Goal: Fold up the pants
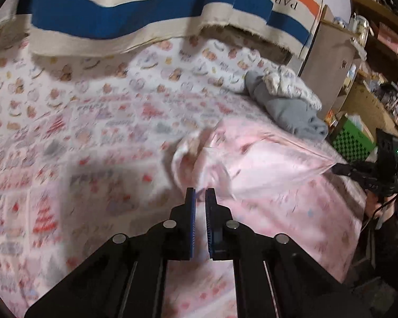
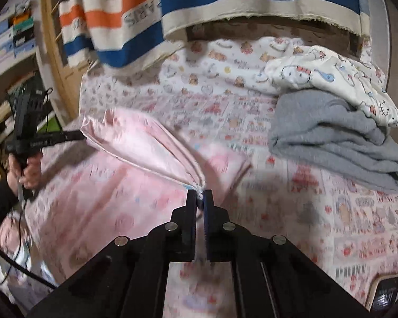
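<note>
Left gripper (image 1: 201,193) and right gripper (image 2: 199,194), we note, both clench pink pants (image 2: 146,145); lifted edge spans between them, stretched sideways, neither nearer.

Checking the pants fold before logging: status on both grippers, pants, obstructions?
Left gripper and right gripper both shut on the pink pants, fabric stretched between them above the bed. Folded grey garment lies off to one side, not blocking.

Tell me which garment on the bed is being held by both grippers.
The pale pink pants, stretched taut between the two grippers. The grey garment and white printed one lie stacked, untouched, further back.
</note>
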Demonstrator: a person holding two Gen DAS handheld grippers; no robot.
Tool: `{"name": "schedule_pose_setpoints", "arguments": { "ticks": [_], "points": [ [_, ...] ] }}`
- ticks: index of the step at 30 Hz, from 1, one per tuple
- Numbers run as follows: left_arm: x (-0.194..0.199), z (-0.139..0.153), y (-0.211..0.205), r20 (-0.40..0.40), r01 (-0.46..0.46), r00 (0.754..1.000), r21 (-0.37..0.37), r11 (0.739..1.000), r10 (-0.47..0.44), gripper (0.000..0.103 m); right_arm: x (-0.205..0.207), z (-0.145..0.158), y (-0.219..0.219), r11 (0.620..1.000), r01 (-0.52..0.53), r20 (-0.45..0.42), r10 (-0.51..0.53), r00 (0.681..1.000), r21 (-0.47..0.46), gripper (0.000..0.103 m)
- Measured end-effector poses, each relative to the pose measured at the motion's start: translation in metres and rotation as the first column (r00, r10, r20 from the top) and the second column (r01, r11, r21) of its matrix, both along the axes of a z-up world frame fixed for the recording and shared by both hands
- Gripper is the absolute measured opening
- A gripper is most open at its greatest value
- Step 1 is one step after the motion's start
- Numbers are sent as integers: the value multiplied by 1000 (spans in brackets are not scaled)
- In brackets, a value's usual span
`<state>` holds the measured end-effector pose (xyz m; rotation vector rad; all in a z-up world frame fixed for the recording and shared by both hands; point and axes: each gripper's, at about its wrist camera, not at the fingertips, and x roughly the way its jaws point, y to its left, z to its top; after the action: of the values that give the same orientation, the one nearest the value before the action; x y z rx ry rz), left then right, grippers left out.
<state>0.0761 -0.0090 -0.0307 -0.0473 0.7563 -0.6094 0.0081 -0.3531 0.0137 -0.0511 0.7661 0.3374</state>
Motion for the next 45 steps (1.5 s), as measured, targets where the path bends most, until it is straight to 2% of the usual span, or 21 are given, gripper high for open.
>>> {"name": "schedule_pose_setpoints", "arguments": {
  "ticks": [2,4,6,8,9,11,16,18,20,23,25,27,31,34,36,37,38,39,40,43,45],
  "points": [
    [-6,-2,4,-2,-3,1000,17,1000,3,21,-9,-4,1,999,14,4,-14,1000,-32,4],
    [-10,0,7,-2,-14,1000,14,1000,14,30,-14,-3,-1,998,44,12,-44,999,-46,6],
    [-12,6,8,6,-12,1000,-6,1000,12,37,-15,1,-6,997,75,28,-74,997,-20,14],
    [-10,14,4,27,-24,999,-21,1000,24,49,-14,7,-11,996,88,47,-89,995,31,30],
    [-8,18,0,35,-29,999,-24,999,30,53,-13,10,-13,994,91,52,-94,994,58,33],
    [3,22,-9,19,-59,998,-8,998,59,67,-9,13,-13,992,93,53,-97,994,82,42],
    [40,17,-24,-69,-133,989,-59,989,129,67,8,10,0,990,125,17,-126,992,71,42],
    [48,15,-30,-95,-125,989,-98,987,116,67,14,4,6,990,126,0,-126,992,56,42],
    [50,15,-38,-92,-125,989,-93,988,116,67,17,0,8,991,129,-13,-128,992,37,42],
    [51,14,-53,-64,-163,985,-3,987,162,67,18,-5,9,991,134,-21,-134,991,17,42],
    [52,11,-60,-48,-212,975,85,973,217,66,16,-7,11,992,124,-23,-124,992,-2,42],
    [50,7,-62,-14,-262,963,156,952,267,57,12,-8,12,993,117,-13,-117,993,-18,42],
    [35,10,-55,74,-311,950,208,927,302,55,6,-10,13,991,120,-4,-120,993,-54,42],
    [26,14,-49,106,-315,948,210,925,299,55,-2,-9,16,996,83,19,-82,996,-40,42],
    [21,17,-48,118,-300,953,203,932,281,45,-3,-8,21,998,52,25,-51,998,-34,42],
    [20,17,-49,117,-286,957,202,937,266,28,-3,-8,23,998,46,21,-45,999,-34,42],
    [19,17,-50,111,-266,962,202,943,248,12,-1,-10,26,998,41,13,-41,999,-37,34],
    [17,16,-51,103,-249,967,206,946,232,8,4,-13,28,998,51,-6,-51,999,-48,25],
    [16,16,-54,100,-239,970,209,948,223,6,7,-16,28,996,73,-19,-74,997,-58,5],
    [5,21,-57,145,-223,971,247,943,192,6,5,-15,22,994,105,-4,-105,994,-35,3],
    [-6,26,-59,202,-213,966,281,936,159,10,-2,-8,17,993,116,23,-115,993,-27,3]
  ]
}}
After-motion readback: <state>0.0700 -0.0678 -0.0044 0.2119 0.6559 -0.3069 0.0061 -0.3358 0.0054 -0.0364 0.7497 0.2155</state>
